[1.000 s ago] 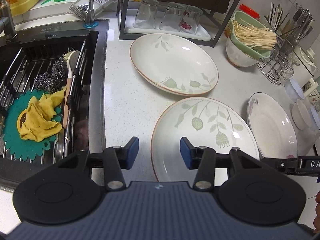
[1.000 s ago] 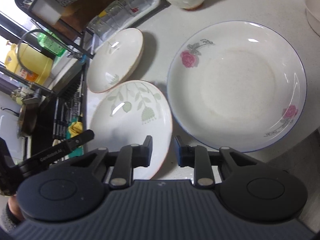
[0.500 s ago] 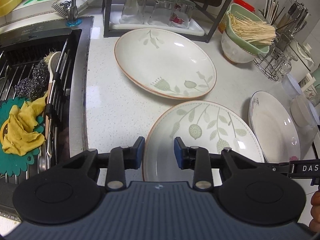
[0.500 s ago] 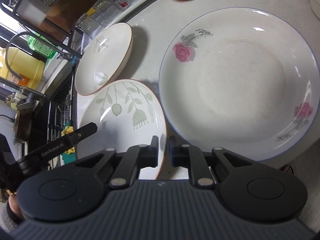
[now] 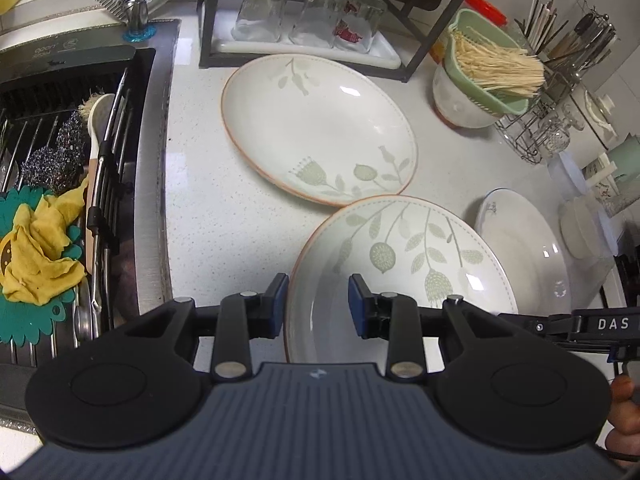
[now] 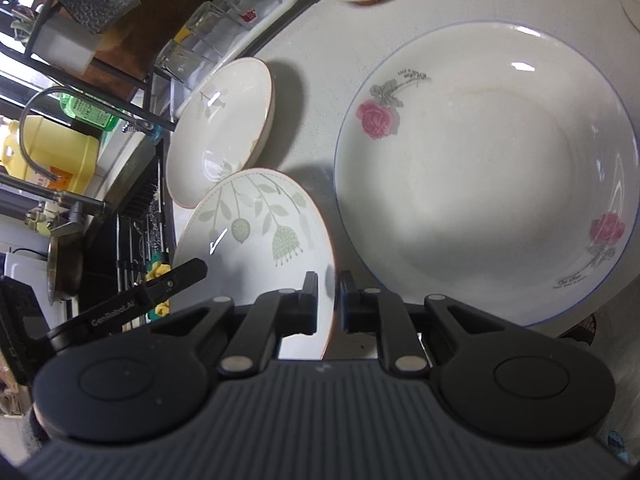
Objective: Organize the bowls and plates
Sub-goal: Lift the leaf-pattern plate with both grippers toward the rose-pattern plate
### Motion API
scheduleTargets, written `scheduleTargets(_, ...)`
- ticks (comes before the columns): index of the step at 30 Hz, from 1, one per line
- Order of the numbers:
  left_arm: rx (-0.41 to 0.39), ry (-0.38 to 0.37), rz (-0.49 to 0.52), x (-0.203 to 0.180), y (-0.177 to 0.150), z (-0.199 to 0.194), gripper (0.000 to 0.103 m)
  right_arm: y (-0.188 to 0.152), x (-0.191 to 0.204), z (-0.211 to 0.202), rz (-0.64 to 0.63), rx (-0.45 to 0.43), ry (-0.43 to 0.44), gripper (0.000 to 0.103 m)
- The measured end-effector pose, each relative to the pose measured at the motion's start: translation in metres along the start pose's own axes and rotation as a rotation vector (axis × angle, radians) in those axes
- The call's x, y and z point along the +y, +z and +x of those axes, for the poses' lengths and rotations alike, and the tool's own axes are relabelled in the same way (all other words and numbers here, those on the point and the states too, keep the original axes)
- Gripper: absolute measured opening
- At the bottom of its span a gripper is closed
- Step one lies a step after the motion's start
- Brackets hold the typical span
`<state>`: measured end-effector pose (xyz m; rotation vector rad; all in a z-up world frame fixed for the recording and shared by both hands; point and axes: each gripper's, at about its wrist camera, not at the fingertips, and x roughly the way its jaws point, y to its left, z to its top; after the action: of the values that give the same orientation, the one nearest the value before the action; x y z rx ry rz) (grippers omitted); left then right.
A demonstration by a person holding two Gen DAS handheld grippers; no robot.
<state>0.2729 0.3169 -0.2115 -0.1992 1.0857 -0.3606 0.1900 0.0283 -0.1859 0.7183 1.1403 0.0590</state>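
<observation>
Right gripper clamps leaf plate

Left wrist view looked forward, down across counter, sink at left. Right wrist view sat close, rolled sideways. Both shared leaf-patterned plate.

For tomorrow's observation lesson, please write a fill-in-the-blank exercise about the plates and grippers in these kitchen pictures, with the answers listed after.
1. The right gripper is shut on the rim of the near ____-patterned plate.
2. The left gripper is ____, its fingers on either side of that plate's edge.
3. The plate with the blue rim bears two pink ____.
4. Three ____ stand upside down under the rack behind the far plate.

Answers: leaf; open; roses; glasses
</observation>
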Motion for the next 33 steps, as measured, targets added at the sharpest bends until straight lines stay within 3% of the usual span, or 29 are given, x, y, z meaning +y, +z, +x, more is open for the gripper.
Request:
scheduleTargets(7, 0.005, -0.039, -0.007, -0.035, 0.014, -0.016, 0.037, 0.013, -0.014, -0.034, 0.083, -0.073, 0.019, 0.014)
scheduleTargets(14, -0.037, -0.049, 0.085, -0.084, 0.029, -0.002, 0.037, 0.028, -0.034, -0.059, 0.070, -0.145, 0.000, 0.014)
scheduleTargets(22, -0.010, -0.042, 0.078, -0.120, 0.033, 0.022, 0.037, 0.061, -0.069, -0.068, 0.031, -0.120, 0.002, 0.014)
scheduleTargets(27, 0.026, -0.003, 0.105, -0.144, 0.028, 0.037, 0.037, 0.063, -0.089, -0.061, -0.015, -0.074, -0.032, 0.014)
scheduleTargets(33, 0.057, 0.034, 0.127, -0.163, 0.023, 0.046, 0.037, 0.061, -0.117, -0.057, 0.031, -0.042, -0.005, 0.014)
